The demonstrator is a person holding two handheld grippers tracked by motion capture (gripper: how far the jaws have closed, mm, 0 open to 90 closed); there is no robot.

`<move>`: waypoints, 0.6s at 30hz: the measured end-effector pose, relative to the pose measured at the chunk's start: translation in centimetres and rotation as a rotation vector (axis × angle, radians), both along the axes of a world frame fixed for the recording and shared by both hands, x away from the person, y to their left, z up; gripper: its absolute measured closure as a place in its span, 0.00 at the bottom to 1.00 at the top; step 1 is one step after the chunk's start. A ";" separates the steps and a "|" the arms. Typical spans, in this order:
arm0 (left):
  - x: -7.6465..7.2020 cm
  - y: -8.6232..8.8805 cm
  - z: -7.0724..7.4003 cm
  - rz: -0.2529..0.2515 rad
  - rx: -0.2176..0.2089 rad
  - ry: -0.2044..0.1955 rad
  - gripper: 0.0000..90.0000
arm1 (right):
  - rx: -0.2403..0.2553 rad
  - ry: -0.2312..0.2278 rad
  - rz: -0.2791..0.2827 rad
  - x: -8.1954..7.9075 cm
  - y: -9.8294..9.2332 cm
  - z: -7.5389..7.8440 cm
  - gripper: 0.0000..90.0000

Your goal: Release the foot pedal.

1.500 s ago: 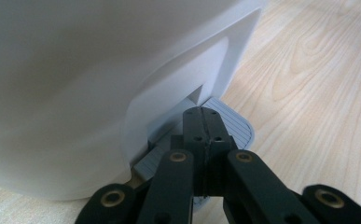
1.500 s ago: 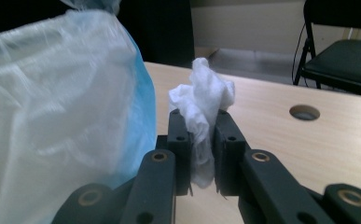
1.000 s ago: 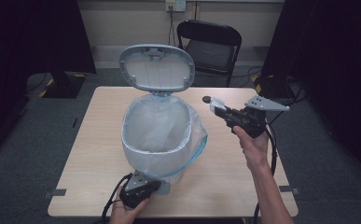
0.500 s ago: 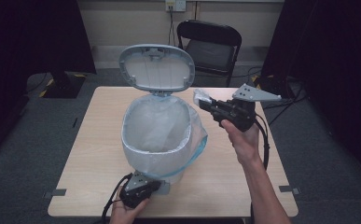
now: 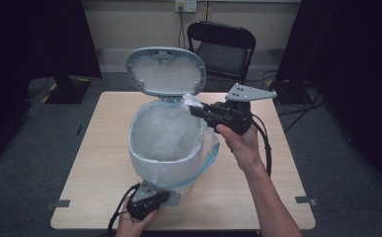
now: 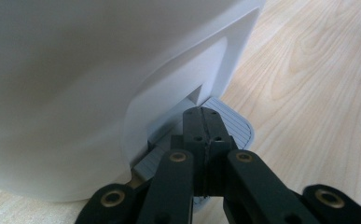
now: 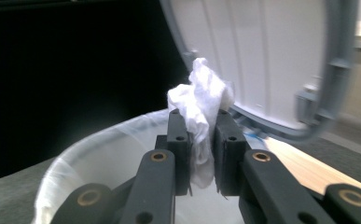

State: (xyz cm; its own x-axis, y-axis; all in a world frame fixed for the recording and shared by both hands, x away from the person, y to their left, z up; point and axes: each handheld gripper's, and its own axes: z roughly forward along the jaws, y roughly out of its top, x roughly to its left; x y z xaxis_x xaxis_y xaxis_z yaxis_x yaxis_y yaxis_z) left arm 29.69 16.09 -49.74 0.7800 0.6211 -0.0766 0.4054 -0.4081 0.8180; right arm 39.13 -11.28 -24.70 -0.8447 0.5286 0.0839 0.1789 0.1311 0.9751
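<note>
Pedal bin stands at the middle of the wooden table, lid swung up at the far side, clear bag liner folded over the rim.

Left gripper, near edge of the table: jaws clenched together, nothing between them, tips resting on the grey foot pedal at the bin's near base. Judgement: pressing the pedal is what holds the lid open.

Right gripper: jaws clamped on a crumpled white tissue. In the high view the tissue sits at the far right rim of the bin, just under the raised lid, above the liner edge and apparently clear of it.

Progress (judged): lid open and tissue picked up and brought to the mouth of the bin are done. Left: carry it a little further over the opening, let go so it drops in, withdraw, then ease off the pedal so the lid falls shut.

Orientation: the tissue wad is longer than wide; its long axis runs along the jaws, bunched end sticking out past the tips toward the left and the lid, tail hanging back between the pads.
</note>
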 end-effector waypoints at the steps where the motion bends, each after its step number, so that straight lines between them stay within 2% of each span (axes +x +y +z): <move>1: 0.0 0.0 0.0 0.000 0.000 0.000 1.00 | 0.000 0.000 0.000 0.0 0.0 0.0 0.88; 8: 0.0 0.0 0.0 -0.001 0.000 0.000 1.00 | -0.021 0.014 0.070 0.2 2.0 0.4 0.83; 9: 0.0 0.0 0.0 -0.001 0.001 -0.001 1.00 | -0.039 0.014 0.086 0.3 2.3 0.4 0.79; 11: 0.0 0.0 0.0 -0.002 0.000 0.000 1.00 | -0.051 0.017 0.079 0.3 2.8 0.4 0.68; 12: 0.0 0.0 0.0 -0.003 0.001 -0.001 1.00 | -0.053 0.018 0.083 0.3 2.9 0.3 0.56; 13: 0.0 0.0 0.0 -0.002 0.000 0.000 1.00 | -0.057 0.022 0.087 0.4 3.0 0.3 0.51; 14: 0.0 0.0 0.0 -0.002 0.000 0.000 1.00 | -0.057 0.022 0.087 0.4 3.0 0.3 0.51; 16: 0.0 0.0 0.0 -0.005 0.001 -0.001 1.00 | -0.078 0.033 0.085 0.6 3.2 0.1 0.43; 18: 0.0 0.0 0.0 -0.003 0.001 -0.001 1.00 | -0.077 0.032 0.090 0.6 3.2 0.0 0.42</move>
State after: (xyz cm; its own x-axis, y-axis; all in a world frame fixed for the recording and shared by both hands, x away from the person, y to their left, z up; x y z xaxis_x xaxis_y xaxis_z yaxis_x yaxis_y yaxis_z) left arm 29.71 16.11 -49.73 0.7820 0.6186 -0.0756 0.4033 -0.4099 0.8181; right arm 39.73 -8.03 -24.69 -0.8865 0.4569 0.0736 0.1941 0.2228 0.9553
